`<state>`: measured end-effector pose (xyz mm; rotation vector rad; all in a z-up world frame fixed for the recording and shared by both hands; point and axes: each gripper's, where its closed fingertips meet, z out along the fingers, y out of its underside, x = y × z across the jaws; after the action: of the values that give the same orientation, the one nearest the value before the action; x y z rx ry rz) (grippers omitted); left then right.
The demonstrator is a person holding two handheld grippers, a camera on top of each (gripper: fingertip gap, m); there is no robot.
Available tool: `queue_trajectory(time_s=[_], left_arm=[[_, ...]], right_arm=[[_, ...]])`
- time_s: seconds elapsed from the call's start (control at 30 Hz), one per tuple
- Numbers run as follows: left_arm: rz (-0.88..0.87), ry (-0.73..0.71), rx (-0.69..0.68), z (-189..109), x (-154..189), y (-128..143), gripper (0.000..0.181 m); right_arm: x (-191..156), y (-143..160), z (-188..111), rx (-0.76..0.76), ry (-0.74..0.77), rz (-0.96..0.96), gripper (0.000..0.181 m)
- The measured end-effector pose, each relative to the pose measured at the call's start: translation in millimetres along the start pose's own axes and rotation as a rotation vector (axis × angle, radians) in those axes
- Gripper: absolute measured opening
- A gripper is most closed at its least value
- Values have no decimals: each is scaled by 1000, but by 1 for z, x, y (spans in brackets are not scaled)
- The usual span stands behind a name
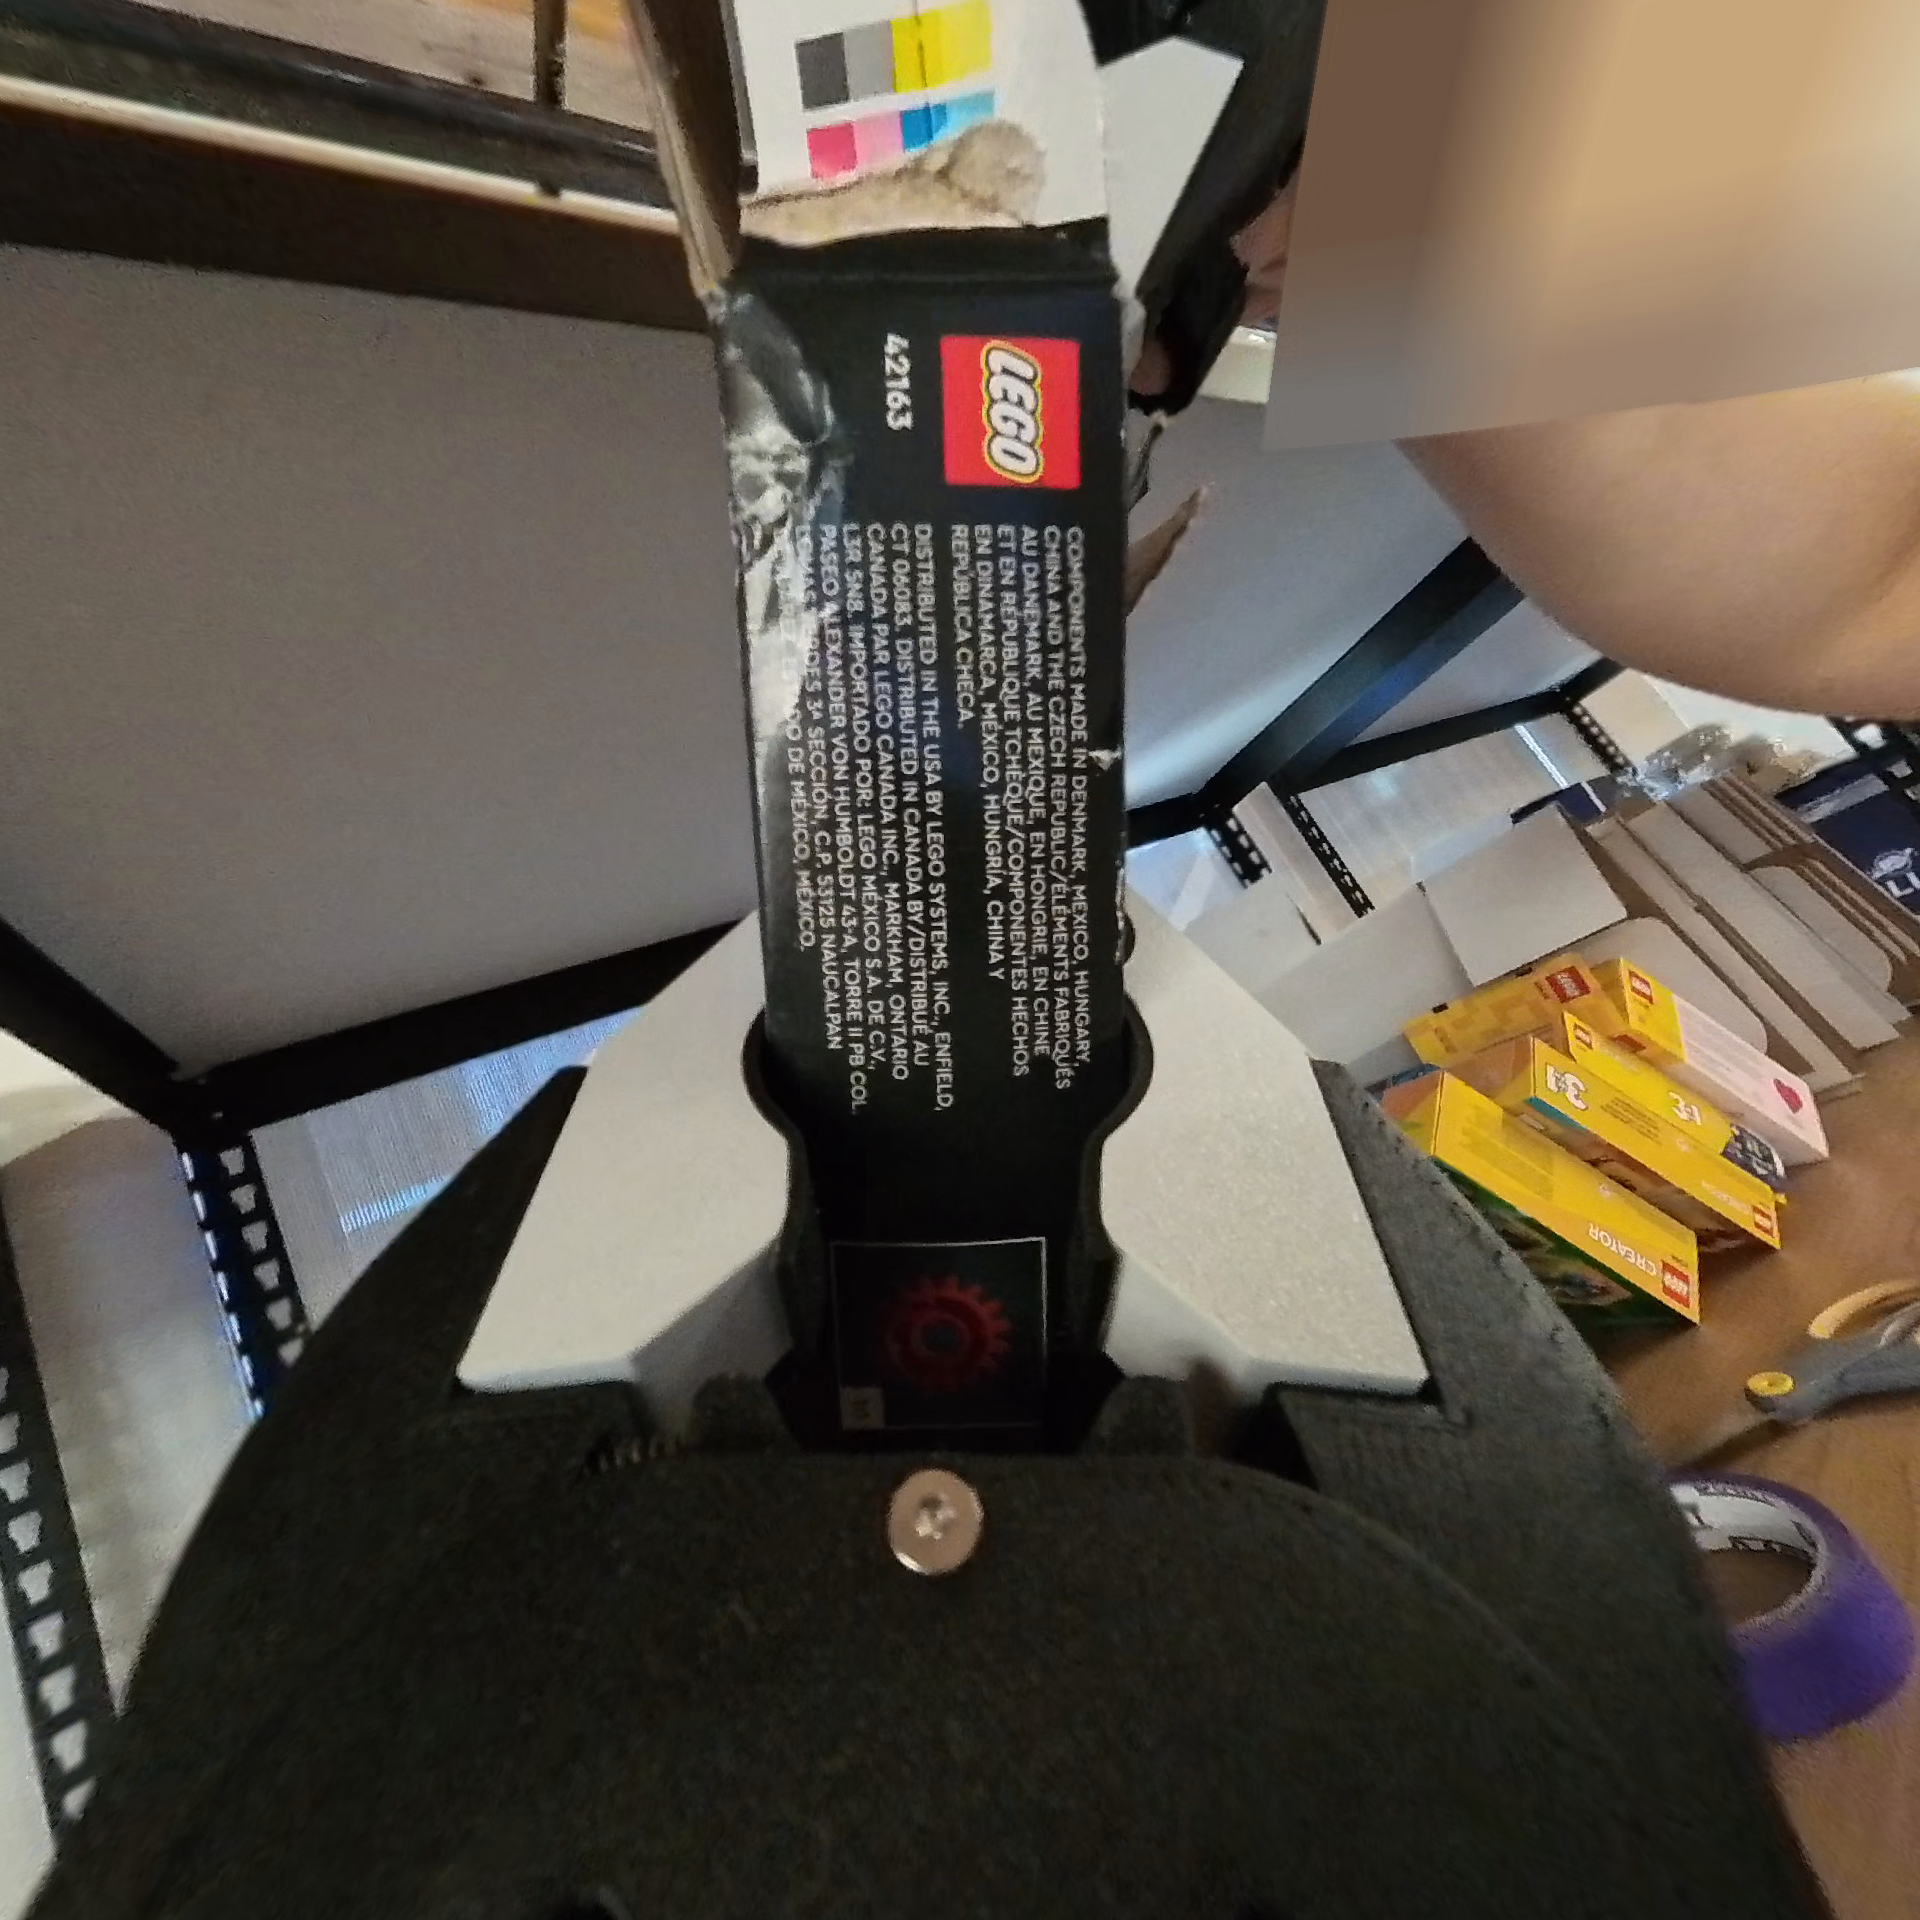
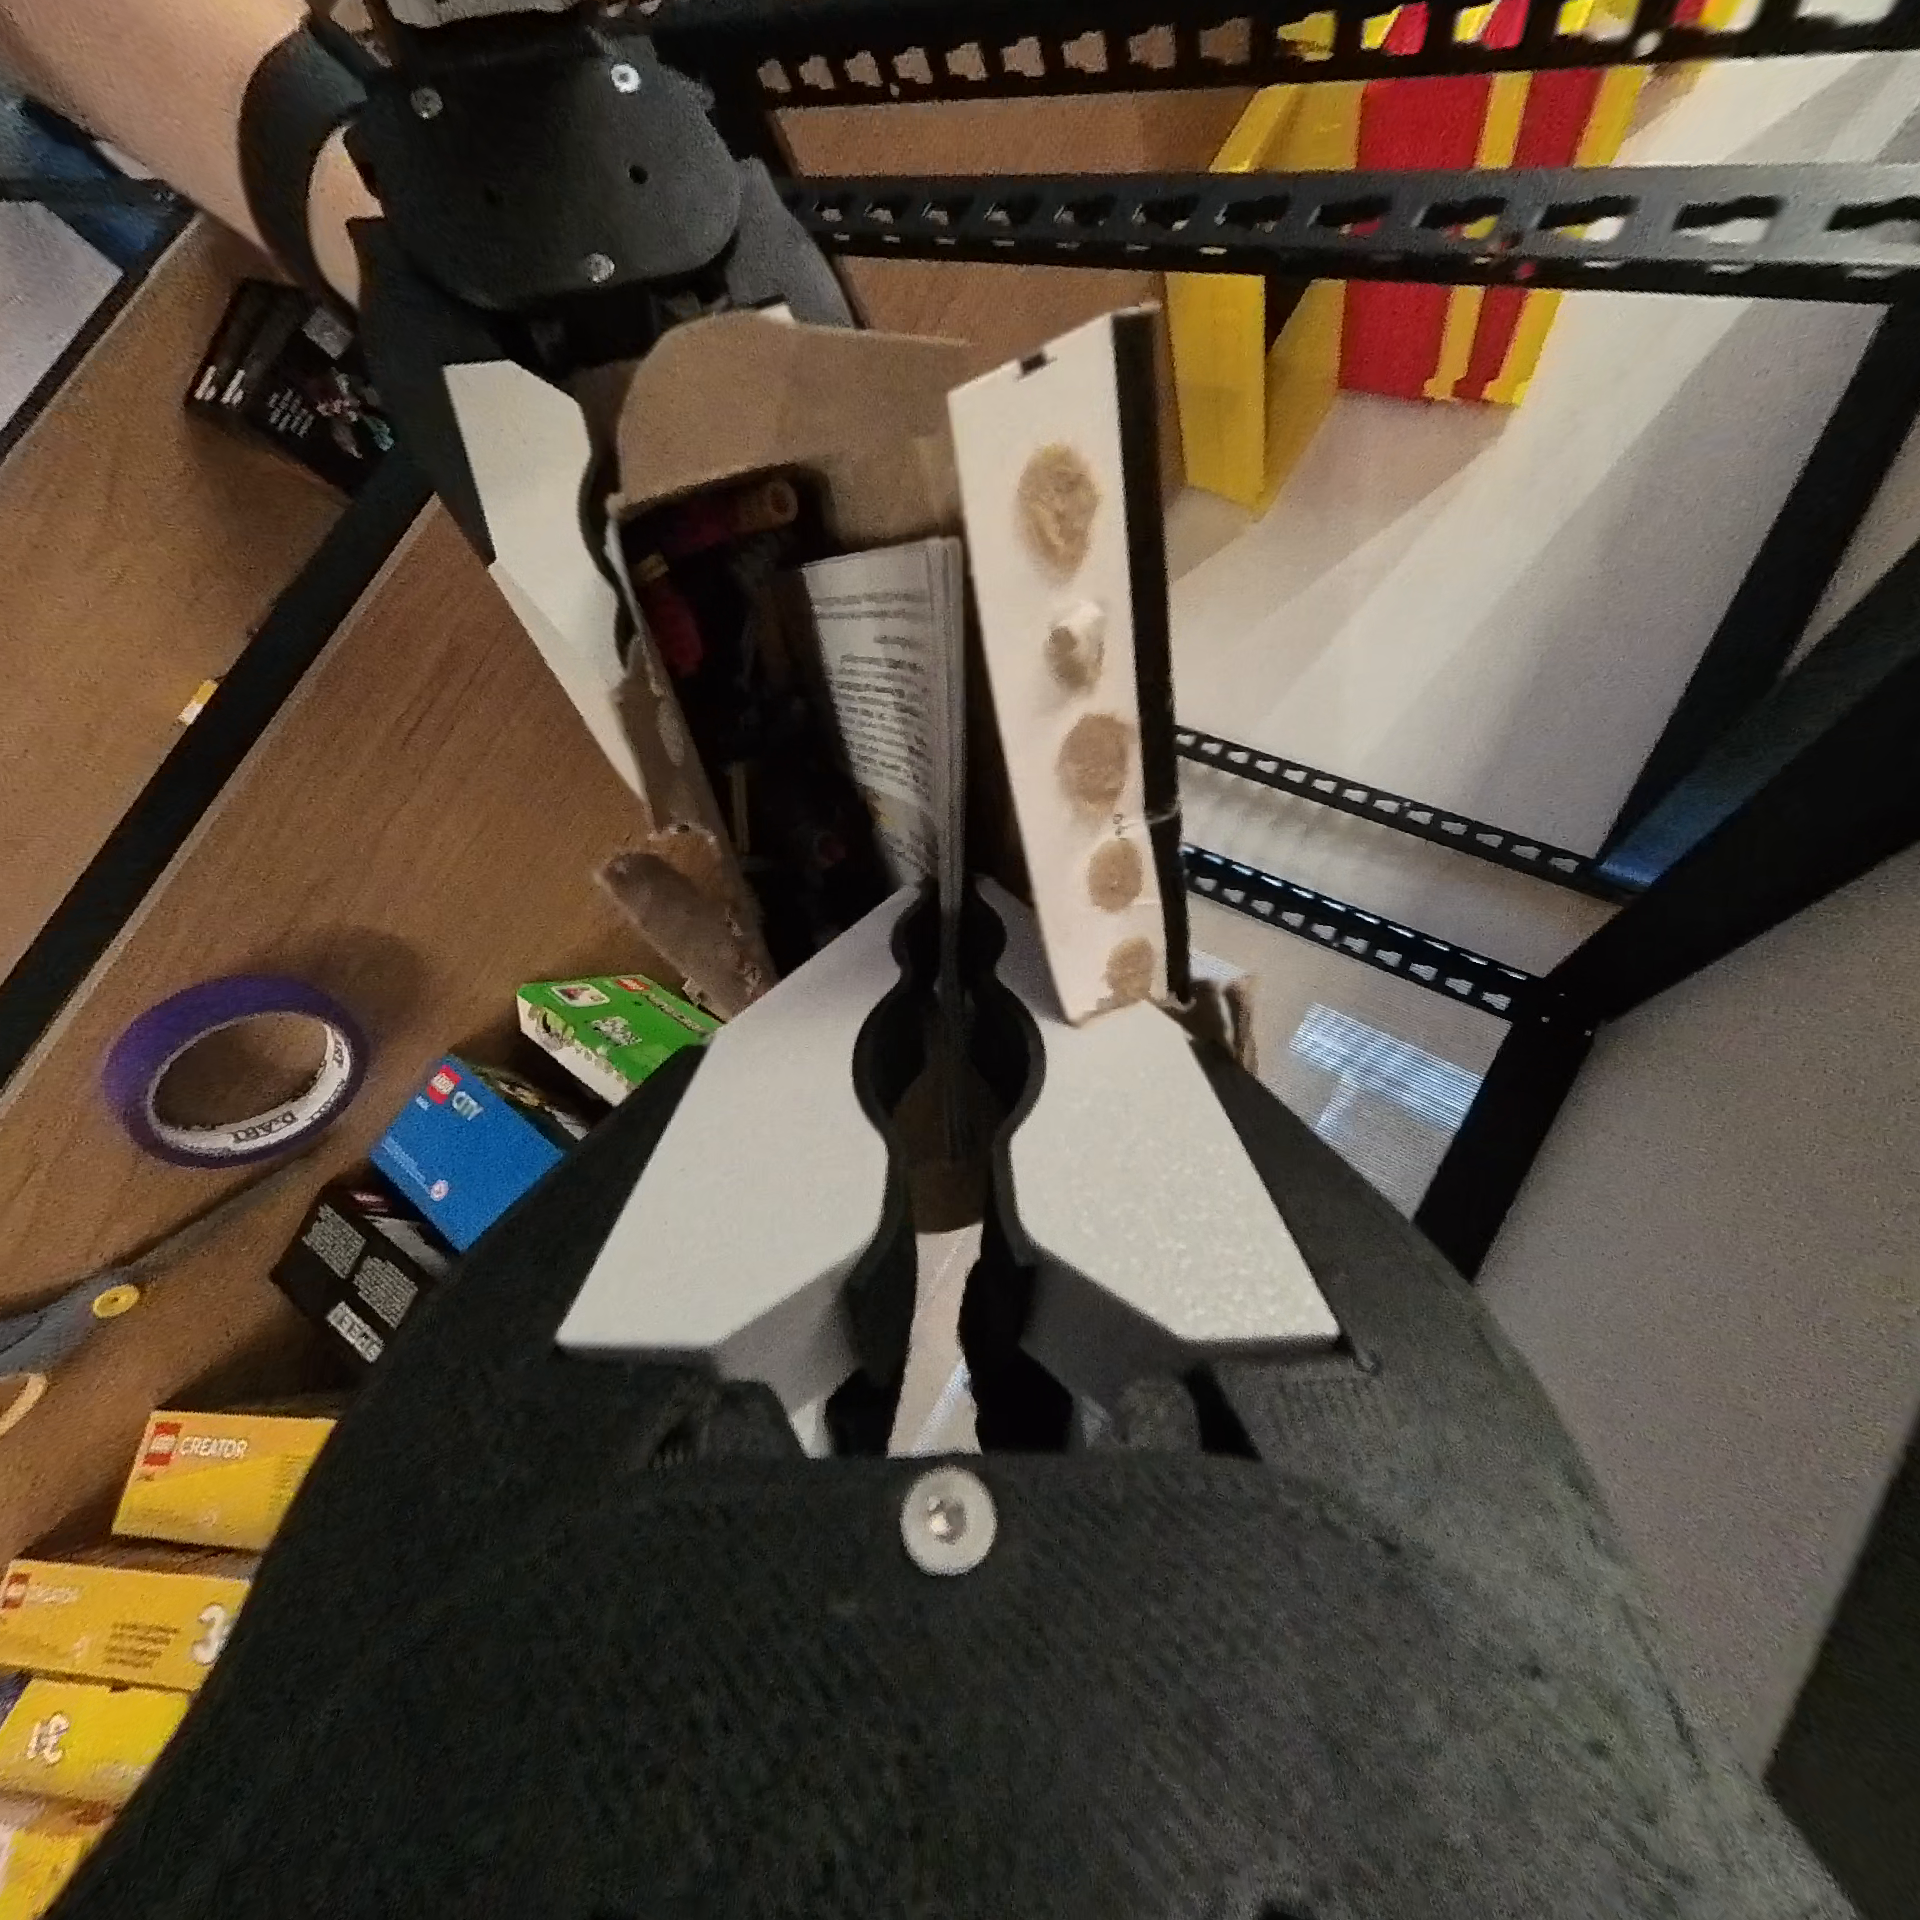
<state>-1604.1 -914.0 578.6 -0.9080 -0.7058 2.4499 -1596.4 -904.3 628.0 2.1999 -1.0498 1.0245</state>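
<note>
- Two tongs grip one black box (image 1: 935, 665) between them, held up in the air above the tabletop (image 2: 312, 790), which carries the other things.
- In the left wrist view, our left tongs (image 1: 940, 1049) are clamped on the box's narrow printed side; its long axis runs straight ahead, away from the camera, ending in a torn white flap (image 1: 914, 114).
- In the right wrist view, our right tongs (image 2: 948, 997) are closed almost together on a thin edge of card at the box's open end; whether that is a flap or the wall, we cannot tell.
- Just beside that grip stands an upright white flap (image 2: 1060, 675) with glue spots; it is not between the pads.
- The opened end faces the right tongs: we see a booklet (image 2: 894, 686) and dark loose parts (image 2: 727, 623) inside.
- The left tongs also show at the far end of the box in the right view, so the two stand opposite each other along its length.
- Below lie purple tape (image 2: 244, 1070), scissors (image 1: 1839, 1371), yellow boxes (image 1: 1558, 1174) and a blue box (image 2: 468, 1143), well apart from both tongs.
</note>
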Motion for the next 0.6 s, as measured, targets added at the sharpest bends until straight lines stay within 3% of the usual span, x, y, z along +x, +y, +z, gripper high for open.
queue_trajectory(time_s=[0.2, 0.33, 0.6], left_arm=[[-24, -11, -49, -8, 5, 18, 50], [-146, -1, -83, -17, 7, 38, 50], [-404, -42, -312, -71, 40, 125, 52]], right_arm=[[-9, 14, 26, -49, -39, 5, 2], [-19, 24, 45, -21, -90, 60, 2], [-93, 47, 135, 27, -289, 155, 2]])
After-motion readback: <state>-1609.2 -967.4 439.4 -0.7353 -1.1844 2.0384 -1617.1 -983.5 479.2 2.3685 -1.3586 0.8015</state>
